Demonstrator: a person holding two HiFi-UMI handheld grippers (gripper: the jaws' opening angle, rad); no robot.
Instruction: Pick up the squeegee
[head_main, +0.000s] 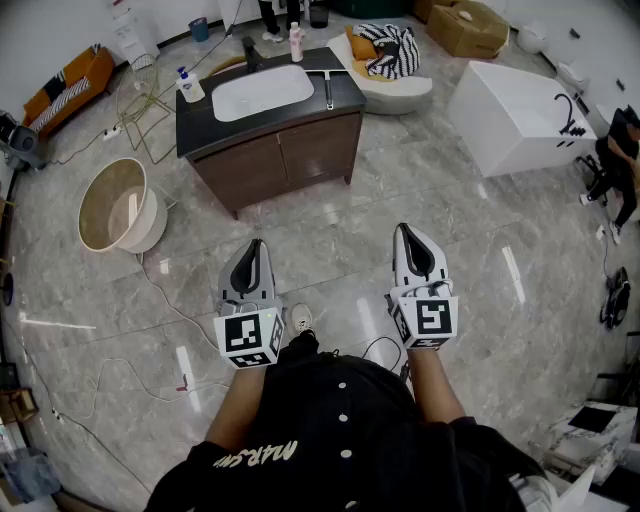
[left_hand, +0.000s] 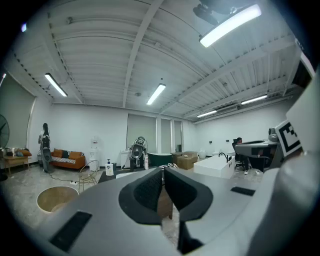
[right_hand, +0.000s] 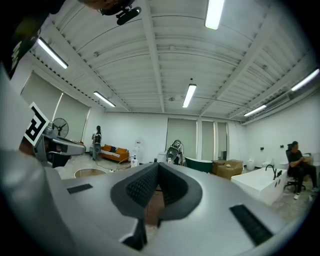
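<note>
- Head view: both claws are held level over the grey marble floor (head_main: 480, 270), side by side and well apart from the vanity ahead; the left claw (head_main: 256, 246) is clenched with nothing in it, and the right claw (head_main: 405, 231) is likewise clenched and empty
- On the vanity's dark worktop (head_main: 200, 128), a slim pale tool that looks like the squeegee (head_main: 328, 92) lies just right of the white basin (head_main: 262, 92), far from either claw; a soap bottle (head_main: 190, 86) stands at the worktop's left end
- A round tub (head_main: 115, 205) sits on the floor left of the vanity; a white bathtub (head_main: 510, 115) stands to its right
- Left gripper view: the left claw (left_hand: 163, 172) has its ribbed pads (left_hand: 149, 189) drawn together on nothing; beyond are the round tub (left_hand: 57, 198), the soap bottle (left_hand: 109, 167) and the bathtub (left_hand: 216, 165); the squeegee is too small to make out
- Right gripper view: the right claw (right_hand: 157, 167) is squeezed tight, nothing between its pads (right_hand: 142, 186); the bathtub (right_hand: 257, 182) is at right, with a seated person (right_hand: 296, 165) behind it
</note>
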